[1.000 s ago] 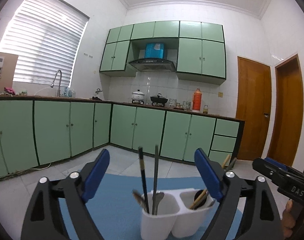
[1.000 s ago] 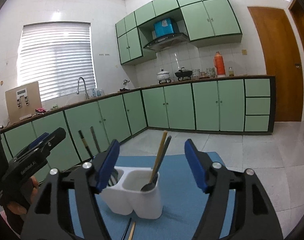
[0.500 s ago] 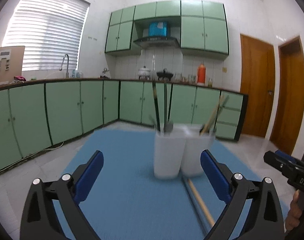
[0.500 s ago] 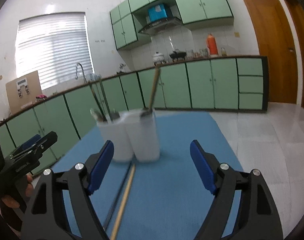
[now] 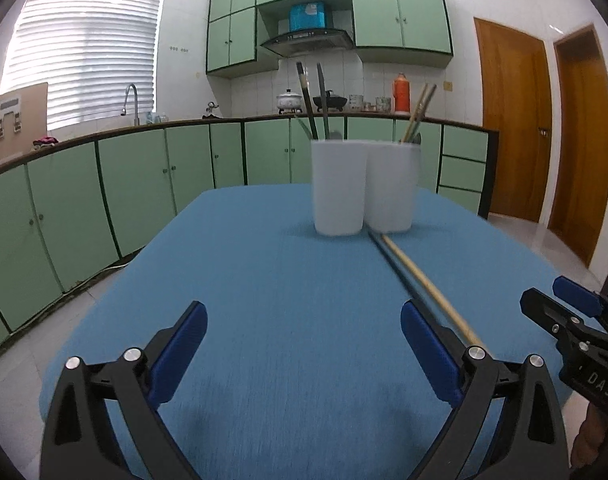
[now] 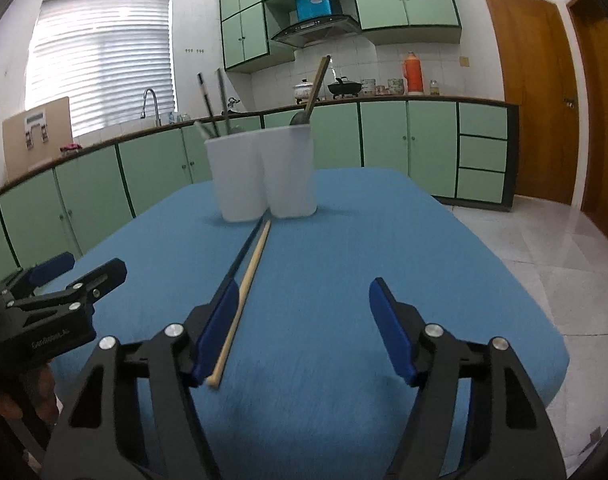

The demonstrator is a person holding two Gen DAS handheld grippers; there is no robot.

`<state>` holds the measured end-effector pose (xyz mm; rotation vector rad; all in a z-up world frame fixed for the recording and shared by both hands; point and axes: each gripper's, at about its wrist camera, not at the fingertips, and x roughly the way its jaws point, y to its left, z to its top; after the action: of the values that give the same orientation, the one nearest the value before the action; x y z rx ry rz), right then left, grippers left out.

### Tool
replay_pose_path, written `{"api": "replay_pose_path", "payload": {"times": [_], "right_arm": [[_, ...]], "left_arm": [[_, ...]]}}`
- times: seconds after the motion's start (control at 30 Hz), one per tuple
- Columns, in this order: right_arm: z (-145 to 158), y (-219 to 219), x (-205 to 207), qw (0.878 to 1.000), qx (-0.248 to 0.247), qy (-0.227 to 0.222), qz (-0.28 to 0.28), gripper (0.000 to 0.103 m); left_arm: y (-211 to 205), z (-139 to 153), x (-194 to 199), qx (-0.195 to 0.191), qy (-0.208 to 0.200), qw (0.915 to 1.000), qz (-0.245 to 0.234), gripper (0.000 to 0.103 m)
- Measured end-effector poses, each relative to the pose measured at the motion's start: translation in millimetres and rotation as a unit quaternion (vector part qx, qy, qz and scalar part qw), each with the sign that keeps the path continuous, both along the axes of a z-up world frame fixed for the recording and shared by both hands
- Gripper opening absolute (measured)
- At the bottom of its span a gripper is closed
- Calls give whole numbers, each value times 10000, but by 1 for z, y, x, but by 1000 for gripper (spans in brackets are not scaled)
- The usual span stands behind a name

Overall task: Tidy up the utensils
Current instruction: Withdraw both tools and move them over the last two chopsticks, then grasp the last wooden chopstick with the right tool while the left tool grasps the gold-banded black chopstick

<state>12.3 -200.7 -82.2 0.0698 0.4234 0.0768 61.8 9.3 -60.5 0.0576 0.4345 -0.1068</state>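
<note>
The left tool [image 5: 302,344] hangs low over the near end of the blue bench [image 5: 264,300], jaws spread wide with only bare cloth between them. The right tool [image 6: 304,320] is closing, nothing between its pads yet; in its own view its left pad covers the near end of the dark chopstick [image 6: 246,246], so that tip cannot be seen. The pale chopstick [image 6: 244,292] lies just beside the dark one, its blunt end showing next to that pad. Both run away toward the far edge, their far tips at the foot of the white holder [image 6: 262,172]. The holder has two cups; handles stick out of each, but motion blur and the cup walls hide what they are, apart from a spoon bowl [image 6: 300,118] at the right cup's rim.
</note>
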Motion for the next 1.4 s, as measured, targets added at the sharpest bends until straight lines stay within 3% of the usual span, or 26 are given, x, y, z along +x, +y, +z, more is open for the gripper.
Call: {"api": "replay_pose_path", "payload": {"times": [0.27,0.67,1.0,1.2,1.4], "right_arm": [[-21,25,-14,9995,-133,44,271,39],[-22,37,-14,9991,-292,-11,313,18],[-27,45,-12,9982,-532,-191,187,16],[-31,50,-14,9967,-725,-291,219,7],[-29,37,-15,9976,-624,-308,-17,6]], "left_arm": [[13,-15,-17,-16,48,10000,85,95],[21,-14,-20,-143,22,9998,112,95],[23,-14,-21,-217,30,9997,118,95],[23,-13,-22,-266,39,9996,126,95],[17,-11,-25,-293,33,9995,58,95]]}}
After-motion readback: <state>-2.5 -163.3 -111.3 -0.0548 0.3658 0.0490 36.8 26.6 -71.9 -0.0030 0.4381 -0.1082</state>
